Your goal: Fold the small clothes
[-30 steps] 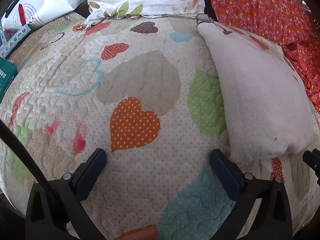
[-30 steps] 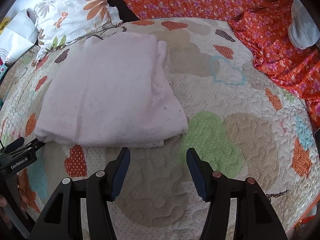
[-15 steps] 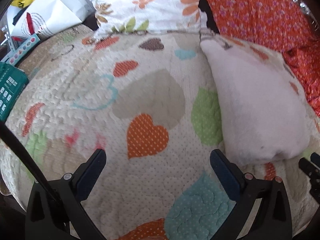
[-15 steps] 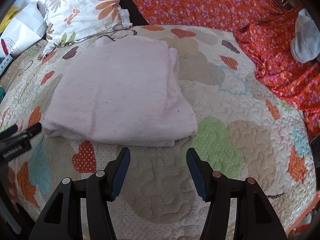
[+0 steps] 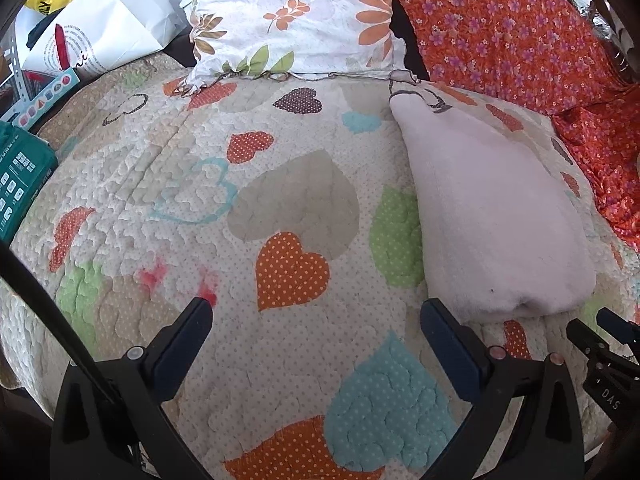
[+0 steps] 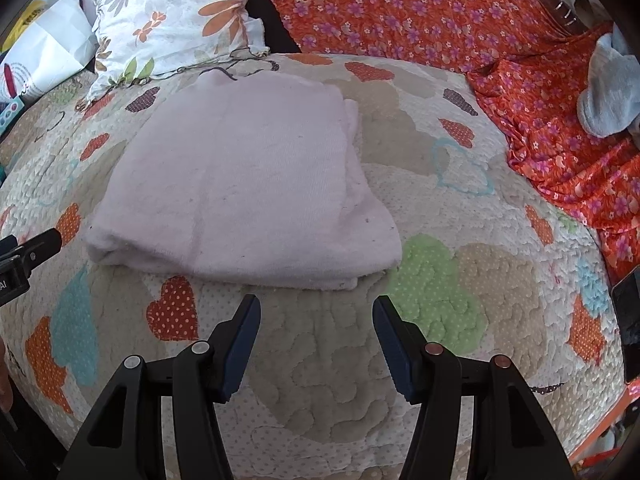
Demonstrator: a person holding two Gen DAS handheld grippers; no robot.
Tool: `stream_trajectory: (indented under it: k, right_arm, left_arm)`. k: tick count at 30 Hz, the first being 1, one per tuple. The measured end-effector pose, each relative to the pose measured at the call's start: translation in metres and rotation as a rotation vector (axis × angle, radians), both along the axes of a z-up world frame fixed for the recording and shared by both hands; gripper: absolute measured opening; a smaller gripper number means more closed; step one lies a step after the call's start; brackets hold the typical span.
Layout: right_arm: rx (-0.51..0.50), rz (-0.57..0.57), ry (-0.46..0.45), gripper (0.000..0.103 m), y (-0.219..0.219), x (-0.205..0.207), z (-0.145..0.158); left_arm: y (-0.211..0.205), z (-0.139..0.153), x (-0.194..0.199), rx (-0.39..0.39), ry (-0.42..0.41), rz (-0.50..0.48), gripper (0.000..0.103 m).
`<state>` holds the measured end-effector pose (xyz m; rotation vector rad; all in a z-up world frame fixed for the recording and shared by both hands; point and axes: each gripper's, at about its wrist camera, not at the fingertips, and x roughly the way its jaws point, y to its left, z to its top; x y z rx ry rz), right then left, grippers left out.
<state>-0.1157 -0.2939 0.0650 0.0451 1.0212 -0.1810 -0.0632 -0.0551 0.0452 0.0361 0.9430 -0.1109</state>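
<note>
Both views have drawn back slightly from the folded pink cloth (image 6: 240,184), which lies flat on the heart-patterned quilt (image 6: 460,288). The right hand-held gripper (image 6: 316,312) hovers at its 6 o'clock edge, jaws apart, holding nothing. The left hand-held gripper (image 5: 316,312) gapes wide and bare, the cloth at its 2 o'clock.

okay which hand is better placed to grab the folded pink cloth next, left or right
Right, probably. The right tool is open and points straight at the near edge of the pink cloth. The left tool is also open, but faces bare quilt, with the cloth off to its right side.
</note>
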Motion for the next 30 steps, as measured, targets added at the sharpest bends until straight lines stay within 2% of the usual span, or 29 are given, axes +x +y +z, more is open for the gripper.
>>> stream_trajectory:
  k: [30]
  right_arm:
    - [-0.034,0.015,0.018,0.066,0.002,0.003,-0.006]
  left_arm:
    - [-0.011,0.005,-0.01,-0.035,-0.016,-0.055,0.103]
